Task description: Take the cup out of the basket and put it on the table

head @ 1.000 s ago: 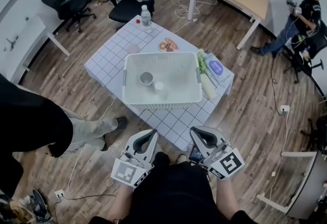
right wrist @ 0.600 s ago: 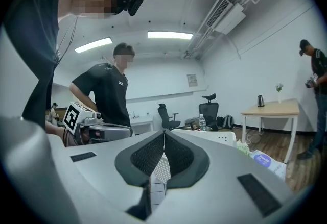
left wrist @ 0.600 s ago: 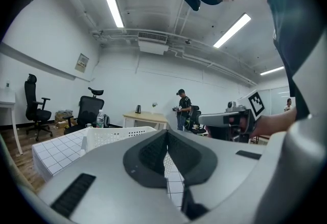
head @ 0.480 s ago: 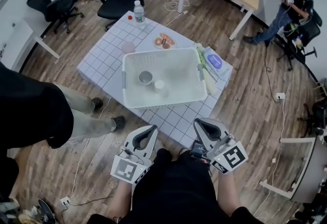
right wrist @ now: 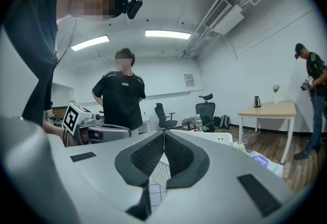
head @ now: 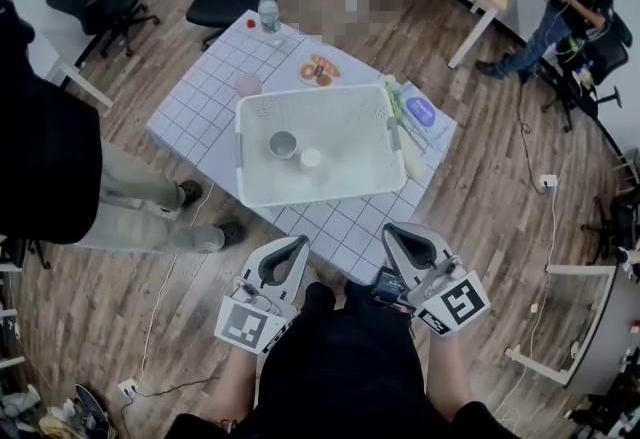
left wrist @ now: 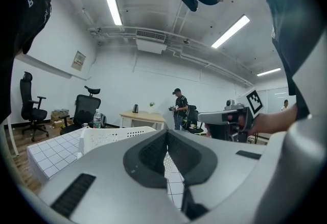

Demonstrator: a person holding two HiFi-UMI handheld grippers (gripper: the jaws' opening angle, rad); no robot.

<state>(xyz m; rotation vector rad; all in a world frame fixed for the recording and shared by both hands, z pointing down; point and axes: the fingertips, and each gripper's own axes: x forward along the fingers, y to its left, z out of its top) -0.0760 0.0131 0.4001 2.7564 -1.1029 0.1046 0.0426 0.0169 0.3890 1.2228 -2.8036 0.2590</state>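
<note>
Grey cup (head: 283,144) stands upright inside the white basket (head: 300,195) on the checked counter (head: 200,117). Left gripper (head: 296,245) and right gripper (head: 393,232), jaws closed and empty, are held short of the counter's near edge, apparently poised before reaching.

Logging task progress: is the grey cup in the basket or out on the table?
In. The head view shows the grey cup standing inside the white basket, walls all round it.
</note>
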